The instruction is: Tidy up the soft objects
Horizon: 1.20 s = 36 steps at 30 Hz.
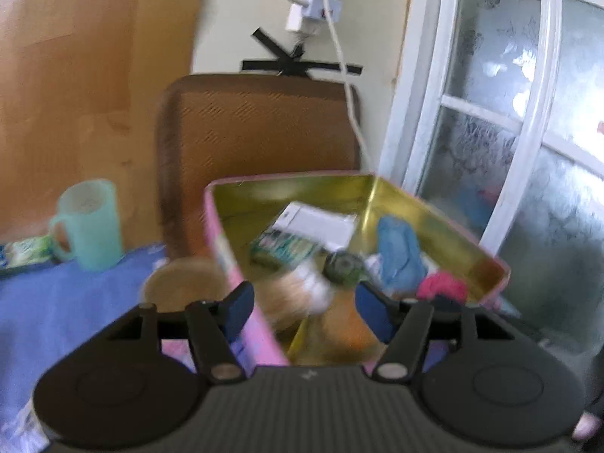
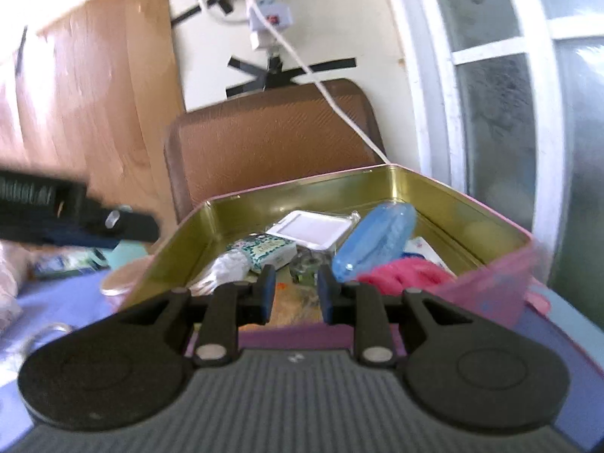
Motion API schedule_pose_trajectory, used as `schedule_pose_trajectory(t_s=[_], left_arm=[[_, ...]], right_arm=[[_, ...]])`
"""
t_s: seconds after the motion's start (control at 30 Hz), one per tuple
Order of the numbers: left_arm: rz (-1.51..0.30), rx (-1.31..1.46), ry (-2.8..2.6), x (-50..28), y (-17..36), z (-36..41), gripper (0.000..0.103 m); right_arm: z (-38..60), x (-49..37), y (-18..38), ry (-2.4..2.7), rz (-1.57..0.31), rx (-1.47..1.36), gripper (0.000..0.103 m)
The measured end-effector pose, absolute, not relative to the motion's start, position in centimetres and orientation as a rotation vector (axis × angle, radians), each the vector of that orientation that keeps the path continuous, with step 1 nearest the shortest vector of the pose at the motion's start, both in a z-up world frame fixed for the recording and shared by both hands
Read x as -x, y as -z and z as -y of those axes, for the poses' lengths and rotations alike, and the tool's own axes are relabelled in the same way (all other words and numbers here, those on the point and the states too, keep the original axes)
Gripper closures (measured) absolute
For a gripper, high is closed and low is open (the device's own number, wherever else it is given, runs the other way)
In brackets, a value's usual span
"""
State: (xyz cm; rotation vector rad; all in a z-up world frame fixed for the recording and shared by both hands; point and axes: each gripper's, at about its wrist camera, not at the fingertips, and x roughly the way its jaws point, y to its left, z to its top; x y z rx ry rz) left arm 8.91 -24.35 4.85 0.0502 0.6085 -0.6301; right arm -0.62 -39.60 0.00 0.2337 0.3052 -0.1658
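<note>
A pink tin with a gold inside stands on the blue cloth and holds a blue soft pouch, a magenta soft thing, a white card case and a green-white packet. My left gripper hangs over the tin's near corner, its jaws apart. A blurred tan-and-white plush lies just beyond them, untouched by the pads. My right gripper faces the tin from its near wall, its jaws narrowly apart and empty. Beyond it lie the blue pouch and the magenta thing.
A teal mug and a tan bowl stand left of the tin on the blue cloth. A brown chair back rises behind, with a window at right. A white cable hangs down to the tin's far edge.
</note>
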Motion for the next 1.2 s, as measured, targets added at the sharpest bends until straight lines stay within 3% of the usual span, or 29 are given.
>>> schedule_pose_trajectory(t_s=[0.27, 0.67, 0.87, 1.0, 1.2], left_arm=[[-0.67, -0.107, 0.555, -3.3, -3.3, 20.3, 0.042], [-0.685, -0.119, 0.477, 2.2, -1.9, 14.6, 0.035], [-0.685, -0.105, 0.444, 3.6, -1.4, 12.5, 0.031], [-0.668, -0.11, 0.41, 4.4, -1.3, 11.5, 0.018], [-0.656, -0.104, 0.382, 4.8, -1.5, 10.4, 0.013]], right_arm=[[38.0, 6.3, -1.3, 0.143, -0.237, -0.324, 0.075], [33.5, 9.6, -1.8, 0.038, -0.321, -0.414, 0.072], [31.9, 10.3, -1.7, 0.025, -0.34, -0.436, 0.066], [31.2, 10.4, -1.5, 0.011, -0.365, -0.464, 0.063], [30.3, 10.6, -1.6, -0.003, -0.369, -0.464, 0.062]])
